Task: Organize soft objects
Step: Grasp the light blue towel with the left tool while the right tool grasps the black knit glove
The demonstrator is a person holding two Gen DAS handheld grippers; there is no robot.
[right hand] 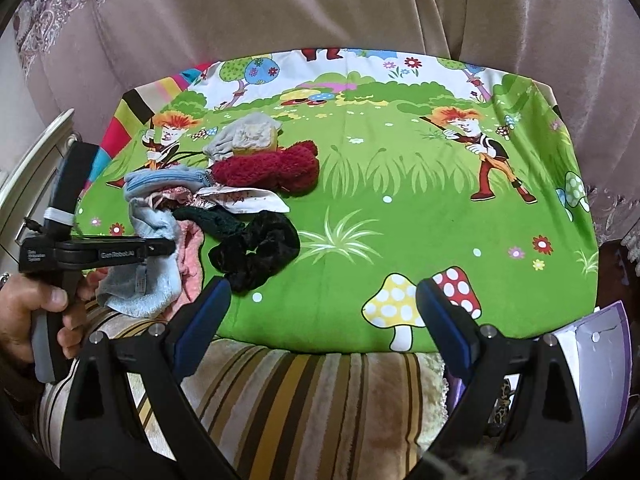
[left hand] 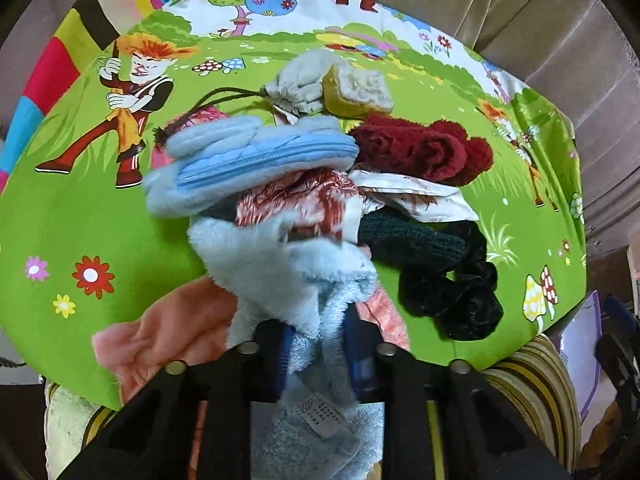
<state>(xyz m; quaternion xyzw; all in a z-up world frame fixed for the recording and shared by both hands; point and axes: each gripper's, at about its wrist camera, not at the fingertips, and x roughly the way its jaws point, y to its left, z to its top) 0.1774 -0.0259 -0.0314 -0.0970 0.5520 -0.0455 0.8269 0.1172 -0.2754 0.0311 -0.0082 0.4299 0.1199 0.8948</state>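
Note:
A pile of soft things lies on a cartoon-print cloth (left hand: 80, 220). My left gripper (left hand: 318, 344) is shut on a light blue fleece cloth (left hand: 288, 268), which hangs from its blue pads at the pile's near edge; it also shows in the right wrist view (right hand: 148, 276). The pile holds a blue zip pouch (left hand: 256, 164), a dark red fuzzy cloth (left hand: 420, 148), a grey drawstring bag (left hand: 300, 84), a yellow sponge (left hand: 356, 92), a dark green knit (left hand: 412, 244), a black velvet scrunchie (right hand: 256, 248) and a pink cloth (left hand: 172, 336). My right gripper (right hand: 322, 312) is open and empty, above the cloth's near edge (right hand: 320, 336).
A striped cushion (right hand: 300, 392) lies under the cloth's near edge. Beige sofa backrest (right hand: 280, 12) rises behind. A purple-edged white sheet (right hand: 596, 344) is at the right. The cloth's right half (right hand: 440, 208) has no objects on it.

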